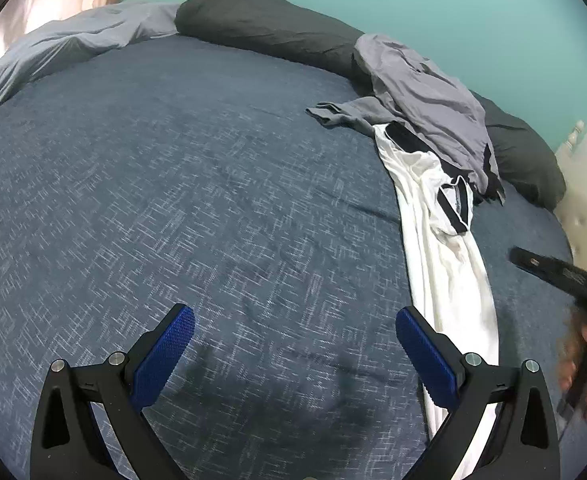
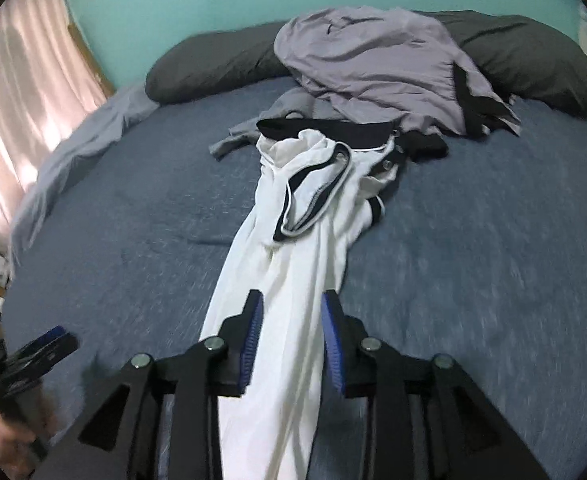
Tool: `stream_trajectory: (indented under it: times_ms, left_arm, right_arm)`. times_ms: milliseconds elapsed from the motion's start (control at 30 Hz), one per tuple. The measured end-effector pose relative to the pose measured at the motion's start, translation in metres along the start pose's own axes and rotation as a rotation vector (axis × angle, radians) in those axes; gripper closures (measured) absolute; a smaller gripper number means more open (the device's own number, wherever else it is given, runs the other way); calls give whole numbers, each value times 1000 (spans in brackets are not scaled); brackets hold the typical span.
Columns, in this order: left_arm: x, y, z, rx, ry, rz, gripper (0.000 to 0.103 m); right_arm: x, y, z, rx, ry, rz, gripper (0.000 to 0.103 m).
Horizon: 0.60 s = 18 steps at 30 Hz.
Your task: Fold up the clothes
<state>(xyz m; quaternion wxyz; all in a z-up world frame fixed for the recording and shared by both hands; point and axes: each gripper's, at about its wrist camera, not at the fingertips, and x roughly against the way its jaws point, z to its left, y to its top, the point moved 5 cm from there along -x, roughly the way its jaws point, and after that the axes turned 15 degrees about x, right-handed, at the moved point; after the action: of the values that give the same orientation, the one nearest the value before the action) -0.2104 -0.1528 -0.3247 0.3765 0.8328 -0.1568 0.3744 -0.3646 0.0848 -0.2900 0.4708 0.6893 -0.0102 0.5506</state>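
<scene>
The left gripper hangs wide open over bare blue bedspread, the white garment just to its right. That garment runs as a long strip from near edge to far clothes pile. The right gripper, nearer, straddles it, jaws partly closed around the cloth.
</scene>
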Motion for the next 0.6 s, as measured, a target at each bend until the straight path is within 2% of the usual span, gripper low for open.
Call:
stream_trajectory:
  times_ms: [333, 467, 600]
  left_arm:
    - [0, 8, 11, 30, 0, 7, 0]
    - [0, 9, 13, 35, -3, 11, 0]
    - [-2, 7, 12, 32, -2, 19, 0]
  right_arm:
    - [-58, 40, 10, 30, -5, 67, 70]
    - [-86, 42, 8, 9, -6, 137, 70]
    - [-96, 41, 3, -16, -1, 132, 70]
